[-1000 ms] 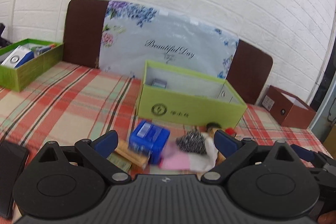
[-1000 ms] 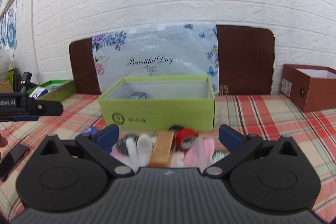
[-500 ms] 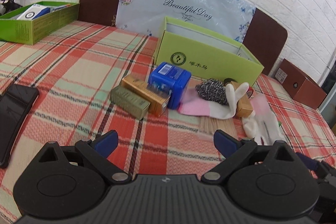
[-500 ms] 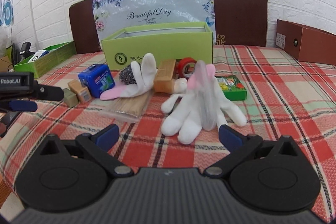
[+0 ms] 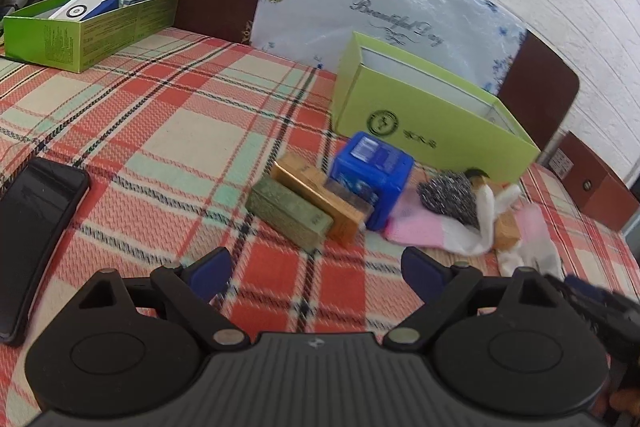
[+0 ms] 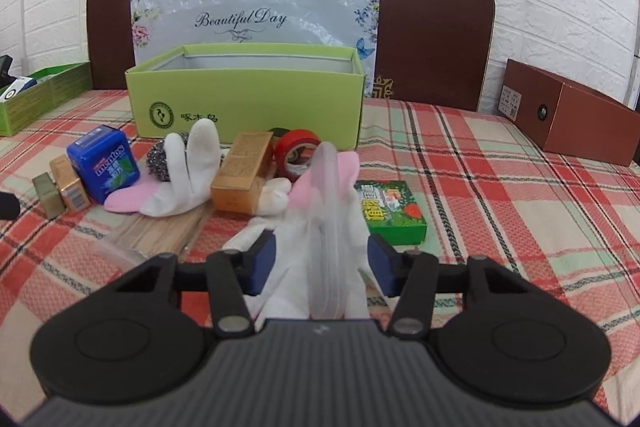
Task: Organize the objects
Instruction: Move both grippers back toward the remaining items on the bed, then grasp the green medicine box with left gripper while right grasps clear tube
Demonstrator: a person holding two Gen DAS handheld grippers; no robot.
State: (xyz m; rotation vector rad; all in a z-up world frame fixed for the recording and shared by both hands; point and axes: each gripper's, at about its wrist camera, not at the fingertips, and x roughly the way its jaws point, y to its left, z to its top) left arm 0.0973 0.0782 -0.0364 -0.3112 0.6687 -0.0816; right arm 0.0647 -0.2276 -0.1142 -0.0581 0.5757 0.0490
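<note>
- Right wrist view: the right gripper (image 6: 321, 264) is closing in on a white glove (image 6: 320, 227) with a pink cuff. The glove lies between the two blue pads (image 6: 262, 261). The pads look close to its sides, but I cannot tell if they press on it yet.
- I think the step now is picking up this glove. Next the pads need to squeeze the soft cloth well, then lift it to the big light-green box (image 6: 248, 99) just behind the pile.
- The glove is soft and floppy, so it may droop or slip.
- A see-through plastic strip (image 6: 326, 211) stands up on the glove and may come along too.
- Near it are a shiny red tape roll (image 6: 296, 151), a hard tan carton (image 6: 240, 173) and a flat green card box (image 6: 394, 207).
- Left wrist view: the left gripper (image 5: 316, 269) has its tongs far apart, closing a little, with nothing between them. It hangs over the checked cloth (image 5: 160, 123).
- In front of it are a blue Mentos tin (image 5: 372, 179), a gold carton (image 5: 320, 199), an olive carton (image 5: 286, 213) and a scratchy steel-wool scrubber (image 5: 450, 197).
- A flat black phone (image 5: 36, 227) lies off to the side.
</note>
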